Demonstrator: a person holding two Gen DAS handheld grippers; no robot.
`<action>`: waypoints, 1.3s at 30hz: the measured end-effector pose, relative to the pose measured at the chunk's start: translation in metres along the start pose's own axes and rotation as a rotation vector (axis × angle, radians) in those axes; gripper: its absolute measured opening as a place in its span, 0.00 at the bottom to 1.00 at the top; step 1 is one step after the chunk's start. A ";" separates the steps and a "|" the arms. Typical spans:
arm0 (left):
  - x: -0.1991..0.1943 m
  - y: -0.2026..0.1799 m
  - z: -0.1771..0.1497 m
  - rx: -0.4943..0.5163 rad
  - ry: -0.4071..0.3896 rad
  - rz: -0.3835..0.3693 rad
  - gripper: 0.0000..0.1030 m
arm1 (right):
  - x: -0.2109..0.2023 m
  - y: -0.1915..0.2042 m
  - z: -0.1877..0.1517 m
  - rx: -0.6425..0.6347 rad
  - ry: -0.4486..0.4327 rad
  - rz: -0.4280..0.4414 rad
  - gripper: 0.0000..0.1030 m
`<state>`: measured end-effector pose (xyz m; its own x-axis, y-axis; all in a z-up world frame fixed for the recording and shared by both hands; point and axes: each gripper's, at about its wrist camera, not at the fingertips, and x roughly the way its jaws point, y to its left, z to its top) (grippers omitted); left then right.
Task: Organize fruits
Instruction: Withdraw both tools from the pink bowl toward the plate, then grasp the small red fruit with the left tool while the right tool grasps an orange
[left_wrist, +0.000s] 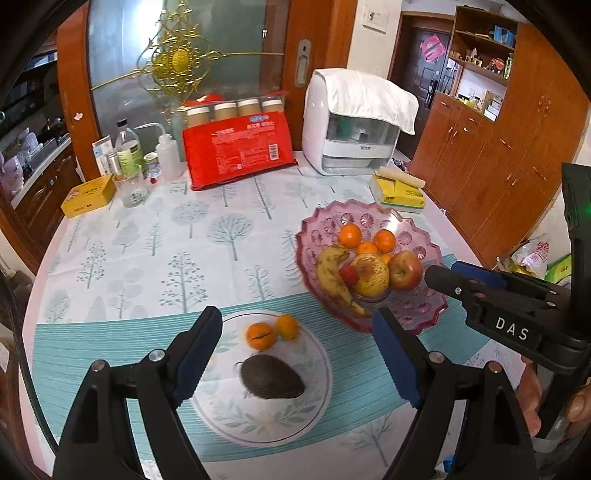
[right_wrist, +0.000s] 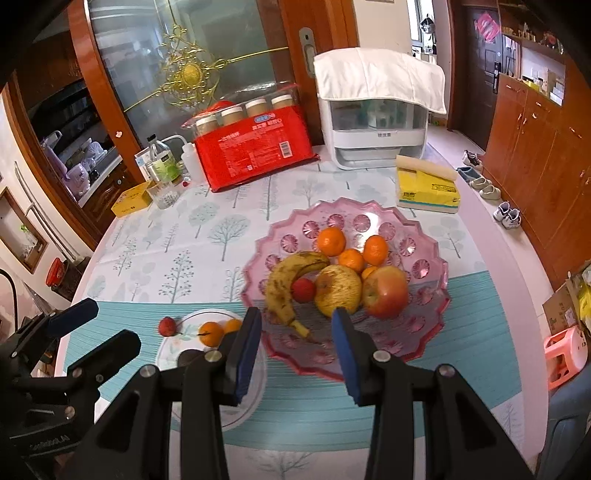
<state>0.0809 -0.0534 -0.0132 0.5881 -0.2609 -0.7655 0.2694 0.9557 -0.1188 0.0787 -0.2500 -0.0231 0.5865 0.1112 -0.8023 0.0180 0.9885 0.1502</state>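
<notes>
A pink glass bowl (left_wrist: 421, 314) (right_wrist: 424, 325) holds a banana (right_wrist: 284, 284), a yellow apple (right_wrist: 340, 290), a red apple (right_wrist: 386, 291), a strawberry (right_wrist: 303, 290) and several tangerines (right_wrist: 331, 240). A white plate (left_wrist: 314, 402) (right_wrist: 173, 343) carries two tangerines (left_wrist: 260, 335) (right_wrist: 211, 333) and a dark avocado (left_wrist: 271, 377). A loose strawberry (right_wrist: 167, 326) lies on the cloth left of the plate. My left gripper (left_wrist: 297, 358) is open and empty above the plate. My right gripper (right_wrist: 295, 350) is open and empty at the bowl's near rim.
At the back of the table stand a red package (left_wrist: 236, 151) of jars, a white appliance (left_wrist: 351, 122) under a cloth, a yellow tissue pack (right_wrist: 428, 190), bottles (left_wrist: 127, 147), a glass (left_wrist: 131, 188) and a yellow box (left_wrist: 86, 195). Wooden cabinets (right_wrist: 535, 147) stand right.
</notes>
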 end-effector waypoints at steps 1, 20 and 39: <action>-0.004 0.006 -0.001 0.000 -0.003 0.001 0.80 | -0.001 0.006 -0.001 0.000 -0.001 0.001 0.39; -0.012 0.128 -0.021 -0.087 0.047 0.030 0.82 | 0.012 0.100 -0.017 -0.018 0.026 -0.010 0.39; 0.107 0.173 -0.040 -0.050 0.285 0.015 0.82 | 0.112 0.111 -0.033 0.074 0.228 0.027 0.39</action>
<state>0.1601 0.0890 -0.1407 0.3522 -0.2050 -0.9132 0.2201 0.9665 -0.1320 0.1192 -0.1241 -0.1151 0.3901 0.1657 -0.9057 0.0692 0.9756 0.2083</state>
